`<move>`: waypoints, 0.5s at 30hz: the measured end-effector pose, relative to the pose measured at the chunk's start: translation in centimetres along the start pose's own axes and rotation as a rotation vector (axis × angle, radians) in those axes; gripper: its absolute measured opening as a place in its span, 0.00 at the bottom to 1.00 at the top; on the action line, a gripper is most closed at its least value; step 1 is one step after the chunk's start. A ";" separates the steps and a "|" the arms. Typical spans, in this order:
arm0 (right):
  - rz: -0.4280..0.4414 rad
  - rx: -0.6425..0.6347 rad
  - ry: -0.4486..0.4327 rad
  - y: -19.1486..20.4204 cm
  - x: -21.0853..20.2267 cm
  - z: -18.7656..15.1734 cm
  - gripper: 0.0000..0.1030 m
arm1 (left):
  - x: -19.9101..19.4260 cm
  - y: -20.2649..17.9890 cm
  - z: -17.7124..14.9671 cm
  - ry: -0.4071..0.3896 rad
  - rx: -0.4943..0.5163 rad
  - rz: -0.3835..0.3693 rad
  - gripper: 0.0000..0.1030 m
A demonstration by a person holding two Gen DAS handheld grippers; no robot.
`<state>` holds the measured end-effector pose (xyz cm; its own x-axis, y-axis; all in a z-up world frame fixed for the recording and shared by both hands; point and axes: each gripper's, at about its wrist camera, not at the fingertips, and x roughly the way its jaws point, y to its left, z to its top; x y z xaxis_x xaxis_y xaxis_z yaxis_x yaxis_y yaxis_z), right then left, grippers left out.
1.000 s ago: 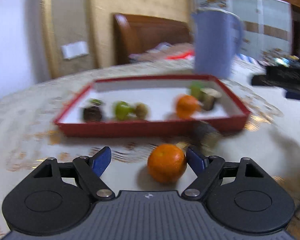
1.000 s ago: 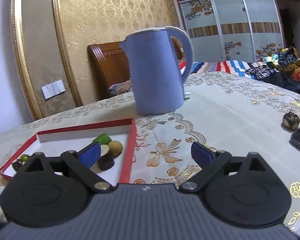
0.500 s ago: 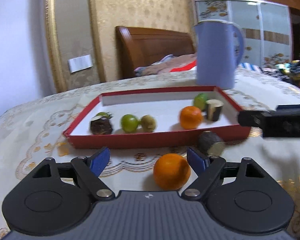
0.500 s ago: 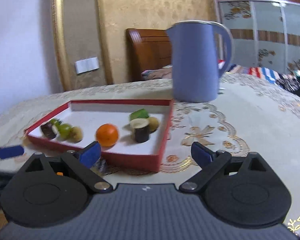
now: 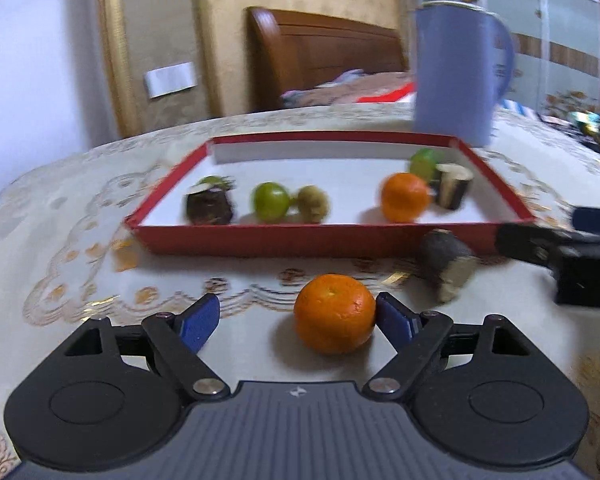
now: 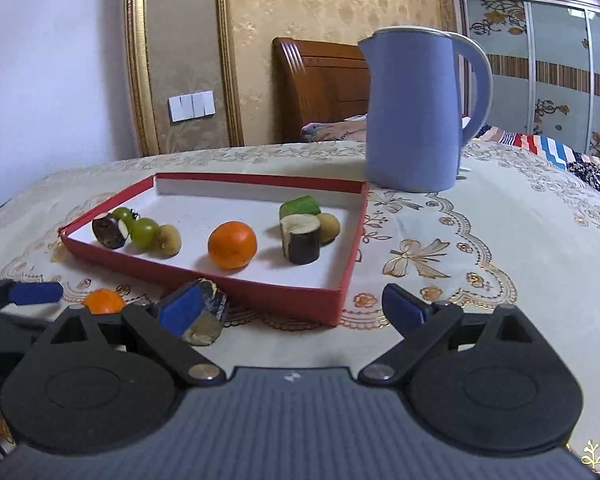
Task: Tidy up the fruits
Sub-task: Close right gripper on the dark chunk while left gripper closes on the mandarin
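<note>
A red tray (image 5: 260,240) (image 6: 300,292) with a white floor holds several fruits, among them an orange (image 5: 405,197) (image 6: 232,244), a green fruit (image 5: 271,201) and a dark cut piece (image 6: 300,240). A second orange (image 5: 334,313) (image 6: 102,301) lies on the tablecloth before the tray, between the fingers of my open left gripper (image 5: 298,318), close against the right pad. A dark cut piece (image 5: 444,266) (image 6: 204,318) lies to its right. My right gripper (image 6: 292,312) is open and empty, its left fingertip in front of that piece.
A tall blue kettle (image 5: 458,76) (image 6: 416,108) stands behind the tray's right corner. My right gripper shows as a dark block (image 5: 580,260) at the right of the left wrist view. A wooden chair back (image 6: 320,84) stands beyond the table.
My left gripper has moved closer to the loose orange, which now sits by the right pad. My right gripper has swung left and nearer, toward the tray and the dark piece.
</note>
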<state>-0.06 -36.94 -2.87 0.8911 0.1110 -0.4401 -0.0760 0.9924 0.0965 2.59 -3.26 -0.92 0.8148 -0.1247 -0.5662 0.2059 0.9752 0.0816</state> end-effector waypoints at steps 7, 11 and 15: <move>0.021 -0.021 0.057 1.2 0.7 -0.1 0.93 | 1.0 2.1 0.4 0.045 -0.108 0.090 0.83; 0.021 -0.017 0.091 2.0 1.5 -0.1 0.93 | 1.3 2.5 0.5 0.064 -0.124 0.086 0.86; 0.010 -0.012 0.118 2.5 2.5 0.0 0.94 | 1.5 2.6 0.4 0.070 -0.131 0.084 0.87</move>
<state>1.98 -34.22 -3.73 0.8312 0.1254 -0.5417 -0.0902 0.9917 0.0912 4.53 -1.03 -1.21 0.7857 -0.0329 -0.6177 0.0624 0.9977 0.0261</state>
